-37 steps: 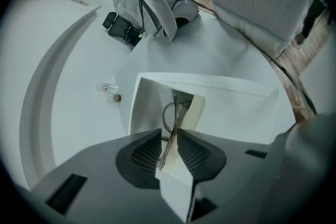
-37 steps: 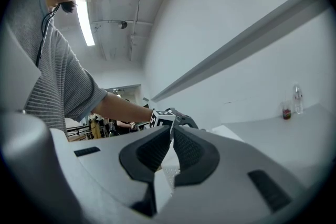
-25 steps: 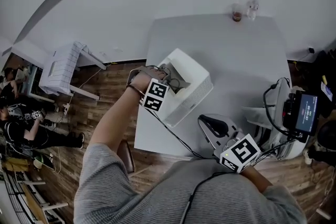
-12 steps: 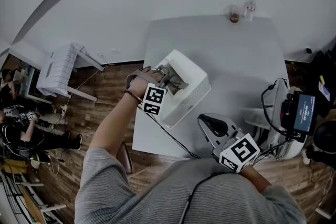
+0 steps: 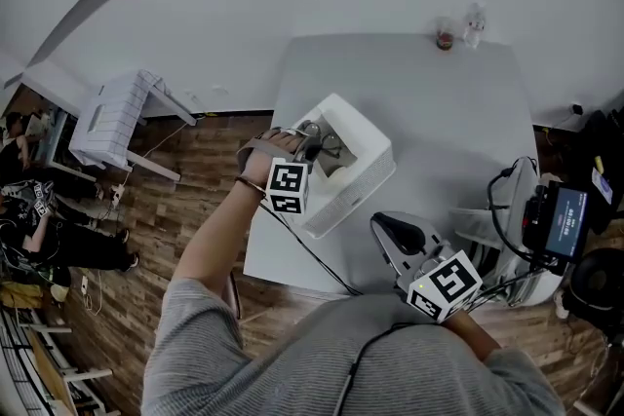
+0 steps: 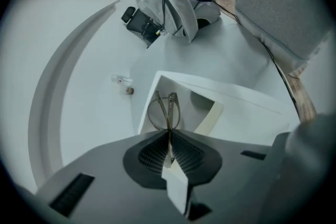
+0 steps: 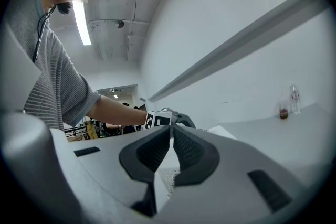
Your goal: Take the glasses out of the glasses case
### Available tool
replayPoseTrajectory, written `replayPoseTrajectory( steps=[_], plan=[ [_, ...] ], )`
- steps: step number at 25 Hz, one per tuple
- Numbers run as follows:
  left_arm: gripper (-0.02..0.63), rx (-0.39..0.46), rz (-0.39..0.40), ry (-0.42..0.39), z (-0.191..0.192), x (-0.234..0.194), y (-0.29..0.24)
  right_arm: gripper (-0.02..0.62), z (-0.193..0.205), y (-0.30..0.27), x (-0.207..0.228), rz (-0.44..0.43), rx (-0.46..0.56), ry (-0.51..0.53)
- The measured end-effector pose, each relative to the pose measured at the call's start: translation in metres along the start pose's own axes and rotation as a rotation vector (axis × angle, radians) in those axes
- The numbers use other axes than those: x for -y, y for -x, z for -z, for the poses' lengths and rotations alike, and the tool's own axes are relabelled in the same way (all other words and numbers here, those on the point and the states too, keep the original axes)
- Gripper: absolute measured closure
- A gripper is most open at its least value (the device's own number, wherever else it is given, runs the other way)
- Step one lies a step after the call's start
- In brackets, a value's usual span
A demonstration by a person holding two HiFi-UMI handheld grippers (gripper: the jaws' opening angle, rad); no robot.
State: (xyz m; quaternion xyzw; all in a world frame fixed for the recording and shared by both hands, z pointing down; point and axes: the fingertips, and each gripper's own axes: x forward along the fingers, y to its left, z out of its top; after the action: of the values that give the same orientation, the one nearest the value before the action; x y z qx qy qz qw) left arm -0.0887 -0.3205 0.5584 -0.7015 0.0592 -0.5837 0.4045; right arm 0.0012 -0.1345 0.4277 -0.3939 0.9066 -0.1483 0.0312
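A white box-shaped glasses case (image 5: 363, 172) lies open near the table's left edge. My left gripper (image 5: 312, 137) hangs over the case's left end, shut on thin-rimmed folded glasses (image 5: 329, 144). In the left gripper view the glasses (image 6: 164, 110) stick out from between the closed pads, in front of the case's open hollow (image 6: 231, 107). My left gripper (image 6: 169, 135) pinches them at one end. My right gripper (image 5: 395, 232) sits near the table's front edge, shut with nothing in it. In its own view my right gripper (image 7: 171, 132) has its pads pressed together.
A small bottle (image 5: 475, 18) and a cup (image 5: 445, 36) stand at the table's far edge. A device with a lit screen (image 5: 558, 217) and cables is off the right side. A white stool (image 5: 109, 124) stands on the wooden floor at left.
My left gripper has shifted slightly toward the near side while still holding the glasses at the case. My right gripper has stayed in place.
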Motion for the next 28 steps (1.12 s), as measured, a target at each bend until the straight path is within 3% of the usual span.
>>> replayPoseTrajectory(
  steps=[3,8,14,19,28],
  plan=[
    [0.578,0.033,-0.048,0.114,0.001,-0.005,0.006,0.58,0.0,-0.001,-0.001,-0.004,-0.007,0.002],
    [0.578,0.067,-0.139,0.236,0.004,-0.014,0.017,0.58,-0.001,-0.003,-0.002,-0.016,-0.014,0.012],
    [0.578,0.181,-0.277,0.586,0.015,-0.036,0.036,0.58,-0.004,-0.005,-0.005,-0.025,-0.017,0.018],
    [0.578,0.252,-0.345,0.8,0.026,-0.046,0.047,0.58,-0.002,-0.007,-0.008,-0.036,-0.032,0.028],
    [0.578,0.352,-0.406,1.002,0.028,-0.041,0.065,0.58,-0.006,-0.011,-0.007,-0.032,-0.028,0.048]
  ],
)
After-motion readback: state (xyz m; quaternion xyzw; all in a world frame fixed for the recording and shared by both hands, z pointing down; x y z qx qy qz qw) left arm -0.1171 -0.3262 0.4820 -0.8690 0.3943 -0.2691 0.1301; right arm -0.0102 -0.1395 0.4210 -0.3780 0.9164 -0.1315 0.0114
